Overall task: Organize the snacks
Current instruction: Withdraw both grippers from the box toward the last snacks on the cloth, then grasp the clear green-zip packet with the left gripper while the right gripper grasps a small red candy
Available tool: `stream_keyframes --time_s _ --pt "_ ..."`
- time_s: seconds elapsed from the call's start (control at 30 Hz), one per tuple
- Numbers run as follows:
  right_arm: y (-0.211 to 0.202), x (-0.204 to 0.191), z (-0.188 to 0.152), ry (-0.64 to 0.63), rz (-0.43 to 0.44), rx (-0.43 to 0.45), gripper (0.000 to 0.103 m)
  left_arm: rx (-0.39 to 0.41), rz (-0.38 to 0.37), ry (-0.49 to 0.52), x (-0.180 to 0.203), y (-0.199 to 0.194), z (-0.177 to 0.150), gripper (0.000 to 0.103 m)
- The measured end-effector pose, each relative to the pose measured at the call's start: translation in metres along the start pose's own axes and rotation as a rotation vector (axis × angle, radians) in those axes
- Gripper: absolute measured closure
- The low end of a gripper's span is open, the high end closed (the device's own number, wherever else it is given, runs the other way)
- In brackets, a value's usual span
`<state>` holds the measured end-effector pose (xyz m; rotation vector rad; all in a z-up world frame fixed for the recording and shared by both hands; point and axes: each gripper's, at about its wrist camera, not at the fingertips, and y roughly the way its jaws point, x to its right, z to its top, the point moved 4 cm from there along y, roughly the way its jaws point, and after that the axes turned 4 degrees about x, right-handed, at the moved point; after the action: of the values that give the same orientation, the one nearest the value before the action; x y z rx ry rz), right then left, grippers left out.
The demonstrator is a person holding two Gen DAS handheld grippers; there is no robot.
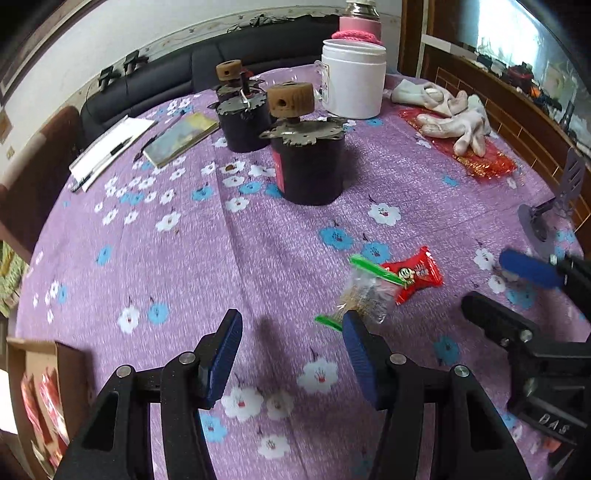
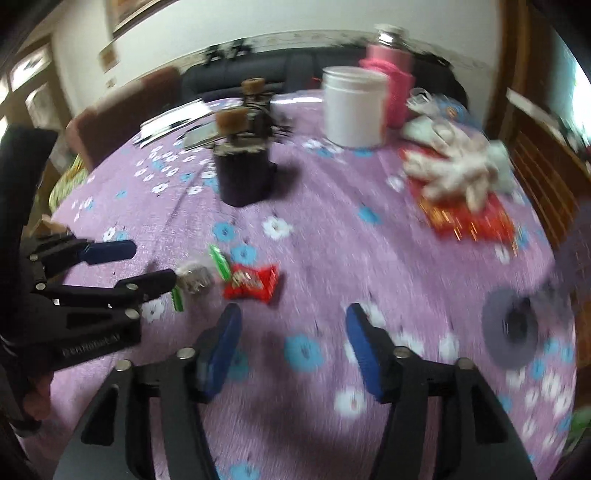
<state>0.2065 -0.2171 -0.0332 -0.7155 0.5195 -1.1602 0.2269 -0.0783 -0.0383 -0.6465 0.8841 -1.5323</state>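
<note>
A red snack packet point(image 1: 415, 275) lies on the purple flowered tablecloth point(image 1: 184, 266). A clear snack packet with green ends point(image 1: 364, 293) lies against its left side. My left gripper point(image 1: 291, 343) is open and empty, its right finger just at the clear packet's near end. My right gripper point(image 2: 291, 339) is open and empty, a little nearer than the red packet point(image 2: 253, 282) and the clear packet point(image 2: 195, 278). The left gripper also shows in the right wrist view point(image 2: 142, 264), the right one in the left wrist view point(image 1: 509, 284).
Two dark canisters with cork knobs point(image 1: 308, 162) stand mid-table, a white jar point(image 1: 352, 77) and pink flask point(image 1: 360, 22) behind. White gloves on red foil point(image 1: 454, 118) lie at right. A grey stand point(image 1: 543, 218) is at the right edge. A cardboard box point(image 1: 40, 391) sits at lower left.
</note>
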Motion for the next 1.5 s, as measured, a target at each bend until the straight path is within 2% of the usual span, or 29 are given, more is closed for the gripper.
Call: stream_keyframes --time_s 0.1,0.13,0.2,0.27,0.37,0.53,0.6,0.67,0.87,0.93,1.0,1.17,1.33,1.4,1.5 --pt "0.009 -0.014 0.009 -0.133 -0.022 0.011 0.043 0.005 0.02 0.054 0.003 0.003 0.004 0.044" --pt "0.012 -0.019 0.012 -0.183 -0.024 0.019 0.038 0.001 0.025 0.068 0.003 0.004 0.006 0.044" --pt "0.017 -0.024 0.017 -0.234 -0.01 0.022 0.032 0.004 0.026 0.091 0.0 0.004 0.009 0.043" --pt "0.021 -0.025 0.02 -0.261 -0.01 0.022 0.032 0.014 0.044 0.112 -0.002 0.001 0.013 0.043" --pt "0.029 -0.022 0.027 -0.251 0.024 0.018 0.031 0.021 0.068 0.133 -0.007 -0.001 0.018 0.043" --pt "0.05 -0.032 0.03 -0.262 0.077 -0.028 0.029 0.018 0.073 0.104 -0.016 -0.004 0.021 0.043" --pt "0.06 -0.036 0.024 -0.226 0.149 -0.078 0.029 0.017 0.081 0.109 -0.019 -0.004 0.019 0.043" --pt "0.058 -0.036 0.022 -0.194 0.168 -0.071 0.029 0.019 0.101 0.109 -0.024 -0.003 0.018 0.043" --pt "0.039 -0.048 0.0 -0.204 0.272 -0.099 0.036 0.003 0.114 0.089 -0.029 0.002 0.018 0.043" --pt "0.033 -0.049 -0.005 -0.227 0.245 -0.08 0.037 -0.01 0.095 0.064 -0.029 0.001 0.018 0.043" --pt "0.032 -0.037 -0.003 -0.16 0.229 -0.076 0.037 -0.034 0.073 0.042 -0.028 0.002 0.016 0.043" --pt "0.035 -0.022 0.006 -0.113 0.201 -0.064 0.039 -0.093 0.047 -0.033 -0.025 0.011 0.012 0.043" --pt "0.041 -0.034 0.007 -0.192 0.184 -0.071 0.052 -0.148 0.023 -0.108 -0.025 0.018 0.008 0.043" --pt "0.045 -0.039 0.01 -0.196 0.198 -0.078 0.059 -0.178 0.047 -0.135 -0.027 0.019 0.004 0.043" --pt "0.047 -0.047 0.008 -0.235 0.21 -0.088 0.061 -0.166 0.087 -0.162 -0.032 0.011 0.0 0.043"
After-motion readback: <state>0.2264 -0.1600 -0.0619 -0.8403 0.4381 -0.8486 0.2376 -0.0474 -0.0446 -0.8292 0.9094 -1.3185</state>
